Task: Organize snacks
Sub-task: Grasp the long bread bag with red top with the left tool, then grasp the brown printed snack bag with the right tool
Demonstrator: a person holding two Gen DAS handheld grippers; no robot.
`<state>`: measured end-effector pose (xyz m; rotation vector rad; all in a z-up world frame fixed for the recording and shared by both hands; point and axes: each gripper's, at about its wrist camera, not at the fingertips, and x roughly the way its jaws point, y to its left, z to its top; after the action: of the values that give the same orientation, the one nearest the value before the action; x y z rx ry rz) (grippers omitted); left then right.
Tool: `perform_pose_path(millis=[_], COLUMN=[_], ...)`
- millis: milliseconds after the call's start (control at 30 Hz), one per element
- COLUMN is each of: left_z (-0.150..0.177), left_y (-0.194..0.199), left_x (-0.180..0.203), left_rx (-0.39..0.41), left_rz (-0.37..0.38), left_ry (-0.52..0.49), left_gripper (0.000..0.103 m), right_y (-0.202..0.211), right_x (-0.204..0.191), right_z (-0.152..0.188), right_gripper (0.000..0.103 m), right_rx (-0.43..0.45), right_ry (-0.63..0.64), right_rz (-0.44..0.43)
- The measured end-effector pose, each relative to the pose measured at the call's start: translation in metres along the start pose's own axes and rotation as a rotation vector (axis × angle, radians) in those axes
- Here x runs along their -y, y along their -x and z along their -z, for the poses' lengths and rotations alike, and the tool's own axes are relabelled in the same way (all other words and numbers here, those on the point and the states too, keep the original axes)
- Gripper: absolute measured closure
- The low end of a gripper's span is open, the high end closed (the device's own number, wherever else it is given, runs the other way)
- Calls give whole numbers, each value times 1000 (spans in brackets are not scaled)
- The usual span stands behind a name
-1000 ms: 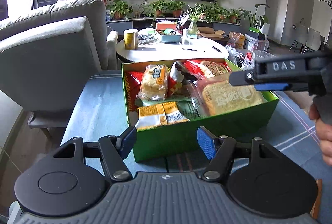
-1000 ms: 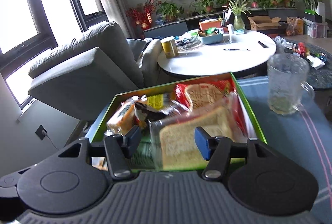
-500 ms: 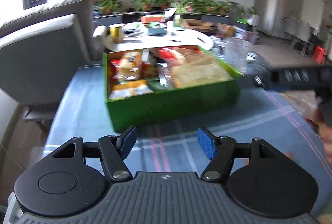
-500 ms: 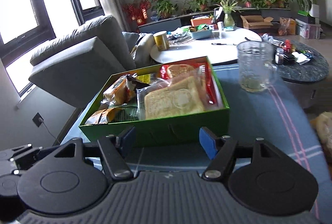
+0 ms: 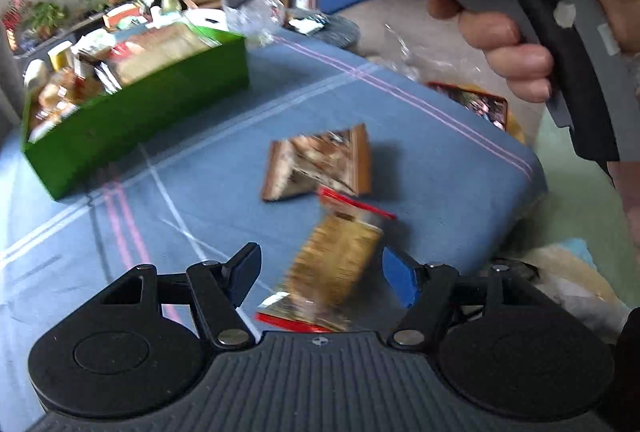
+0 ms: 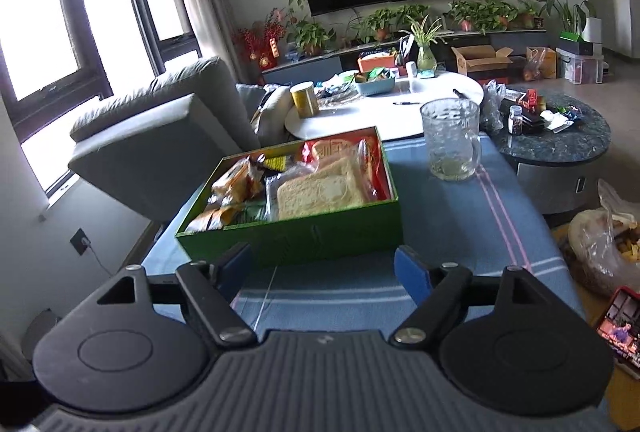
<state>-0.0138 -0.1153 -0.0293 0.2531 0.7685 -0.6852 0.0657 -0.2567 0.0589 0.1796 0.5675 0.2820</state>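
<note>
So the left hand-held gripper [image 5: 320, 272] has just been opening its jaws, and the gold snack packet [image 5: 332, 264] sits right between them at bottom centre, long axis running up-frame. It's blurry, but the pads don't seem to touch it. The right hand-held gripper [image 6: 322, 268] is wide open and empty, facing the green box [image 6: 320, 236].

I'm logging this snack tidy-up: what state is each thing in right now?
Green box: open, packed with snacks.
Red-edged snack packet: lying between open left gripper jaws, which just widened.
Brown packet: flat on cloth.
Right gripper: open, empty.
Glass mug: upright.
</note>
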Motion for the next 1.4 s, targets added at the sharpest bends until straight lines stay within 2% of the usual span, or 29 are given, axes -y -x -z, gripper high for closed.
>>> perform_pose_path(millis=[167, 233, 367, 433, 567, 667, 867, 1400], left_z=[2, 3, 2, 2, 3, 5, 6, 8], left_y=[-27, -30, -29, -28, -23, -13, 5, 25], left_x=[3, 1, -8, -15, -38, -53, -65, -96], left_rx=[-59, -43, -25, -23, -5, 22, 71, 122], left_rz=[-4, -8, -44, -68, -167, -200, -250, -311], left_ry=[-7, -3, 32, 61, 173, 245, 270, 368], left_gripper=[39, 39, 65, 66, 66, 66, 66, 66], right_y=[-4, -5, -10, -11, -15, -19, -30, -51], right_x=[-1, 0, 7, 10, 17, 18, 11, -5], right_z=[9, 13, 19, 23, 34, 41, 58, 66], right_gripper=[27, 27, 27, 27, 27, 27, 27, 27], right_rx=[-27, -38, -67, -82, -119, -161, -232, -289], right_ry=[14, 11, -8, -15, -14, 6, 64, 6], right_rz=[-14, -12, -1, 5, 13, 8, 4, -30])
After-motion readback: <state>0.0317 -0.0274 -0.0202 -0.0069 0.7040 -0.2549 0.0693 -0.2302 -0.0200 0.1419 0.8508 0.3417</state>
